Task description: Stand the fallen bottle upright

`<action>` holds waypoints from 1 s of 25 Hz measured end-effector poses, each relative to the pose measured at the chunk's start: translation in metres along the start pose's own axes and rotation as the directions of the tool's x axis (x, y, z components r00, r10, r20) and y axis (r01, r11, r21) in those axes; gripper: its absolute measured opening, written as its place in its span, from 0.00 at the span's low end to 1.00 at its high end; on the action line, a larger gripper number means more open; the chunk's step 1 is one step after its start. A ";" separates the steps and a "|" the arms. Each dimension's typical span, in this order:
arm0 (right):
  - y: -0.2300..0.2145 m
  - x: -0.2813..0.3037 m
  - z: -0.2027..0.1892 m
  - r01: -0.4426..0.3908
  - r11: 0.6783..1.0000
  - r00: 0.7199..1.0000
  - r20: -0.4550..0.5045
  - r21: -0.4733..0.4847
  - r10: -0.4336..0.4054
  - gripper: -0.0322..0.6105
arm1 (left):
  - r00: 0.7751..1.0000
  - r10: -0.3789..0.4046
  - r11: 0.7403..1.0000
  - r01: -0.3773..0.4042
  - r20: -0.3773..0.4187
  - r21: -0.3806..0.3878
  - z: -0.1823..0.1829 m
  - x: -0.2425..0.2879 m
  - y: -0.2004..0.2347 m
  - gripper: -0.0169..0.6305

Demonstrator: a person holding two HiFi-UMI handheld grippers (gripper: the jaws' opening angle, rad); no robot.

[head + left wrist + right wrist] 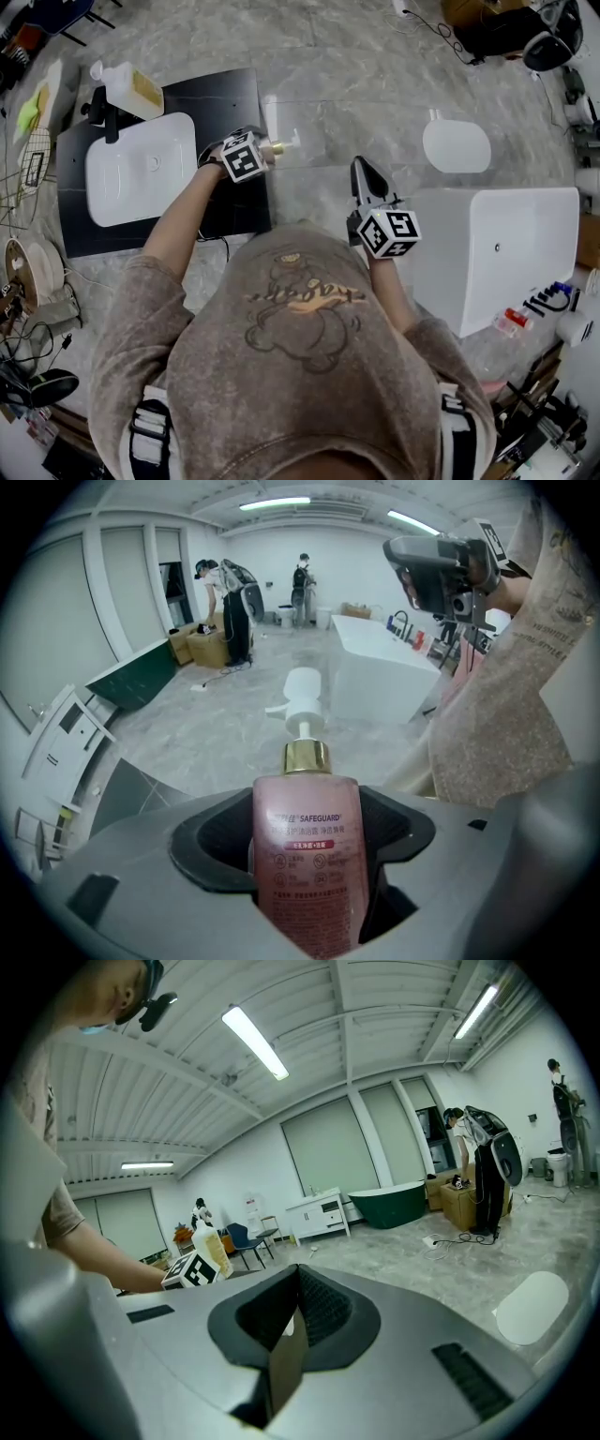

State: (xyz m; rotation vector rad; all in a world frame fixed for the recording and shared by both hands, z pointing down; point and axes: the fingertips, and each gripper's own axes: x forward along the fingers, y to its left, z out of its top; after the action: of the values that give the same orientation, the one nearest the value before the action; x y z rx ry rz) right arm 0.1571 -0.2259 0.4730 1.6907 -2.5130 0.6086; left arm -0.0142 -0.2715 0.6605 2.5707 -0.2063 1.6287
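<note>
My left gripper (305, 844) is shut on a pink soap bottle (307, 855) with a gold collar and a white pump (302, 697). The bottle lies along the jaws with the pump pointing away from the camera. In the head view the left gripper (258, 150) holds the bottle (273, 147) over the right edge of a black counter (230, 98). My right gripper (363, 172) hangs apart to the right, in front of the person's chest, its jaws shut on nothing (289, 1327).
A white basin (141, 169) is set in the black counter, and a yellowish pump bottle (131, 89) is at its far left corner. A white bathtub (497, 248) stands to the right, with a white oval lid (457, 145) on the floor beyond it. Cables and clutter line the left edge.
</note>
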 end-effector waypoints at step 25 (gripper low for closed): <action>0.007 0.007 0.001 -0.033 0.999 0.999 0.003 -0.010 0.033 0.05 | 0.924 0.250 0.966 -0.215 0.289 -0.146 0.043 -0.062 0.036 0.52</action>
State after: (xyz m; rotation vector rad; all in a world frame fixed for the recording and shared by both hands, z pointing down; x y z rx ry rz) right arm 0.1483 -0.2301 0.4721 1.6508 -2.5470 0.5952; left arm -0.0079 -0.3094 0.5858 2.7833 -0.6303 1.2243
